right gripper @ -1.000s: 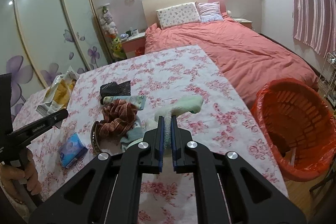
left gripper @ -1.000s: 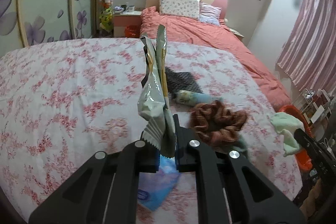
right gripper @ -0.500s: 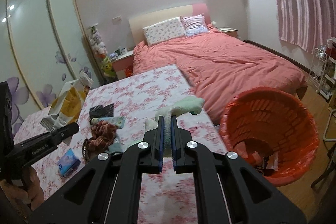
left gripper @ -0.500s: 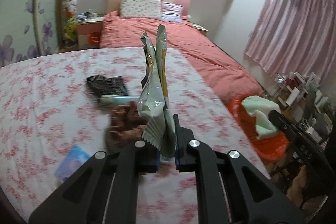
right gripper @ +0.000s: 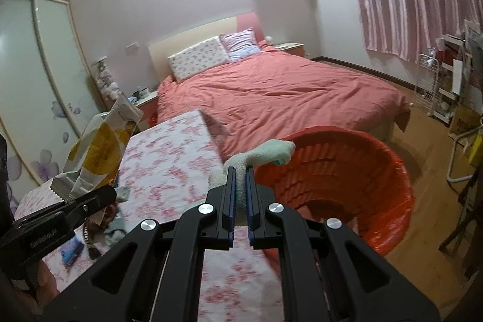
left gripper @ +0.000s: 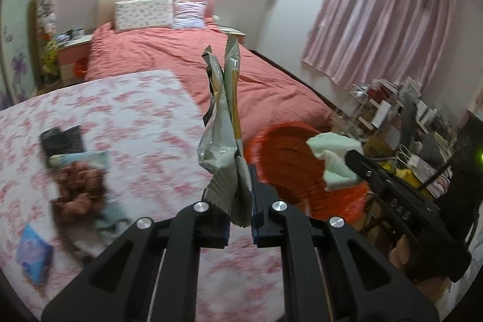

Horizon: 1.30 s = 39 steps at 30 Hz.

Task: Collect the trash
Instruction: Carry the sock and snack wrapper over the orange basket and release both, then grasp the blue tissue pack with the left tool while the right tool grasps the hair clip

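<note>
My left gripper (left gripper: pixel 240 195) is shut on an empty grey-green snack bag (left gripper: pixel 225 141) that stands up from its jaws; the same bag (right gripper: pixel 99 153) shows its yellow print at the left of the right wrist view. My right gripper (right gripper: pixel 240 192) is shut on a pale green sock (right gripper: pixel 262 156), which hangs at the near rim of the orange basket (right gripper: pixel 389 201). In the left wrist view the sock (left gripper: pixel 332 159) and basket (left gripper: pixel 283 159) lie to the right of the bag.
On the flowered table (left gripper: pixel 126 116) lie a black mesh piece (left gripper: pixel 62 138), a brown scrunchie (left gripper: pixel 80 189), a blue packet (left gripper: pixel 33 249) and a teal wrapper (left gripper: pixel 81 157). A red bed (right gripper: pixel 277 92) stands behind. Shelves (right gripper: pixel 446 80) crowd the right wall under pink curtains (left gripper: pixel 380 29).
Both grippers have swung right, away from the table's middle and toward the orange basket, each keeping its hold. The basket now looms larger and the sock reaches its rim.
</note>
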Available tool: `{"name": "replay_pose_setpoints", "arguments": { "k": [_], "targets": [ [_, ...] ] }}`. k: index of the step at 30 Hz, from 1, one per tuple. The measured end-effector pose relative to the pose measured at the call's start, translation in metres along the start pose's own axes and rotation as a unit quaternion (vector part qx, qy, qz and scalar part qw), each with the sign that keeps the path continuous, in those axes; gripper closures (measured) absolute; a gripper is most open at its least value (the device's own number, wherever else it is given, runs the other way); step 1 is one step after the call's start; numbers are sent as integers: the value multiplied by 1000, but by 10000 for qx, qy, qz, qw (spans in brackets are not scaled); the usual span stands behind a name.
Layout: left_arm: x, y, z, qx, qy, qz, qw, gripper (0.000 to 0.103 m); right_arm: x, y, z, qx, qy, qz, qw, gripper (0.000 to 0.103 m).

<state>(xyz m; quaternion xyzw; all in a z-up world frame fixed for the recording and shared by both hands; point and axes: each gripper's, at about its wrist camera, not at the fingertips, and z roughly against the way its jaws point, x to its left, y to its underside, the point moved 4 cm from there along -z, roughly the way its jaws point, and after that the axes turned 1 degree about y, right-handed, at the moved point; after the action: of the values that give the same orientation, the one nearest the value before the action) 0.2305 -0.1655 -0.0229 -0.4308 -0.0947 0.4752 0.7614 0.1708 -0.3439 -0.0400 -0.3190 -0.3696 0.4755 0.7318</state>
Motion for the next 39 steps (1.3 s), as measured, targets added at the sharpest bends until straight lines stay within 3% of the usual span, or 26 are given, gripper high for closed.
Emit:
{"name": "replay_pose_setpoints", "arguments": {
  "k": [14, 18, 19, 21, 23, 25, 28, 32, 39],
  "targets": [
    [-98, -1, -103, 580, 701, -654, 9937, 92, -81, -19, -30, 32, 297, -654, 9974, 97],
    [-105, 3, -133, 808, 660, -709, 9920, 83, -92, -17, -45, 200, 299, -723, 9967, 95],
    [-105, 5, -138, 846, 634, -713, 9918, 74, -95, -15, -49, 257, 292, -766, 9963, 93],
    [-100, 9, -147, 906, 530, -685, 9921, 66, -99, -11, -55, 366, 274, -839, 9954, 85],
    [-93, 11, -151, 965, 451, -630, 9923, 65, -103, -6, -56, 414, 299, -884, 9948, 68],
    [-85, 13, -152, 998, 358, -546, 9929, 64, -103, -3, -55, 425, 343, -892, 9945, 60],
    [-70, 15, -146, 967, 214, -457, 9940, 61, -99, 0, -52, 436, 402, -844, 9947, 58],
    [-53, 14, -131, 843, -2, -484, 9953, 54, -94, -4, -47, 384, 520, -742, 9951, 46],
    [-11, 19, -84, 551, -447, -419, 9966, 44, -67, -5, -37, 284, 595, -460, 9968, 35]
  ]
}}
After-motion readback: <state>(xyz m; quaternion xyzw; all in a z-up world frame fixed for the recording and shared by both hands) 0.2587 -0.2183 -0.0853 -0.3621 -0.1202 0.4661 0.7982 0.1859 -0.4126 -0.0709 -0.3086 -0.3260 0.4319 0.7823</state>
